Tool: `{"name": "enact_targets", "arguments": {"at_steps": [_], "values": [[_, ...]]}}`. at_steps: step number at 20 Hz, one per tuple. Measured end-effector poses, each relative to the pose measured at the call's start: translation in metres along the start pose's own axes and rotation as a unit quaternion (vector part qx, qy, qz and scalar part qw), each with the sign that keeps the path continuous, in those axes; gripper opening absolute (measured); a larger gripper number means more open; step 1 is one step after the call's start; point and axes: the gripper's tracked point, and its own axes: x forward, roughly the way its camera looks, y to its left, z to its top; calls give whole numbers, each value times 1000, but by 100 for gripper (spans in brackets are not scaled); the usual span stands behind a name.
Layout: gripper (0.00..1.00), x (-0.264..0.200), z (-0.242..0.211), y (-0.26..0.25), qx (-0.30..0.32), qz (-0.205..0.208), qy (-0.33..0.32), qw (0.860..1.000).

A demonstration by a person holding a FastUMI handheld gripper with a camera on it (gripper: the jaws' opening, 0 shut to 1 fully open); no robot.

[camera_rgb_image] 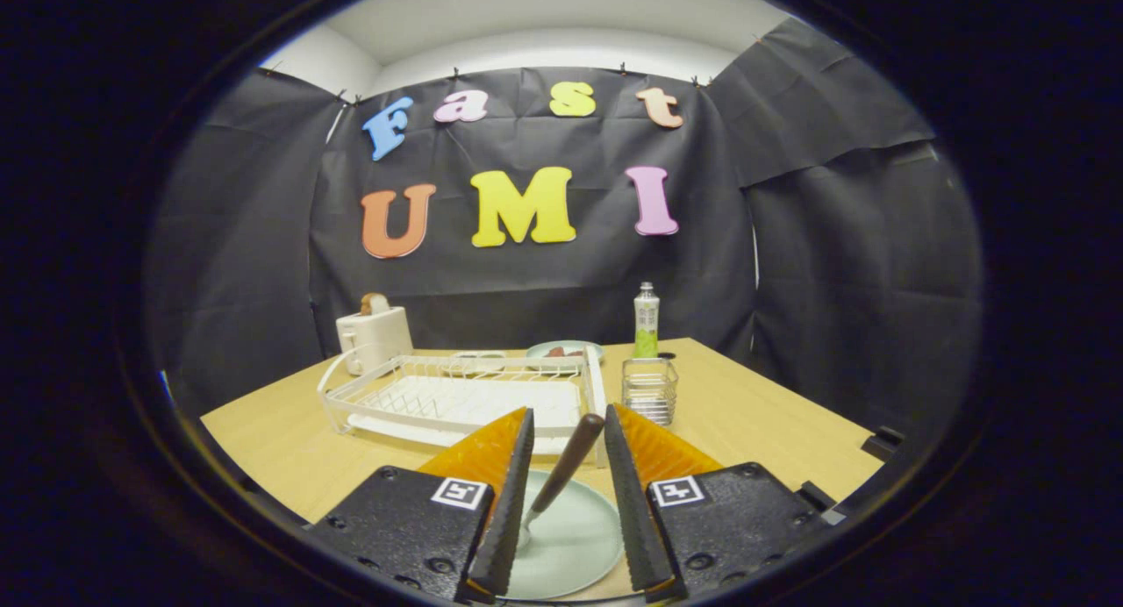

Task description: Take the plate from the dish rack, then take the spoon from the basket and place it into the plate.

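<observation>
Far left on the wooden table [289, 449], a white toaster [373, 337] stood by the booth wall. Next came the white dish rack [456, 396], with another plate [564, 351] behind its far end. In the middle, the gripper [568, 432] hung over the pale green plate [570, 541], fingers parted, neither one pressing the spoon [561, 480] — it leaned between them, bowl end down on the plate, brown handle tilted up. Right of that sat the small wire basket [650, 389], a green bottle [647, 320] beyond it.
</observation>
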Motion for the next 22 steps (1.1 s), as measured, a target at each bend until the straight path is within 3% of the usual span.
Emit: {"name": "enact_targets", "arguments": {"at_steps": [2,6,22], "values": [[57,-11,15,2,-8,7,-11,1000],[98,-35,40,-1,-17,-3,-33,999],[99,-93,82,-3,-31,-7,-52,998]]}}
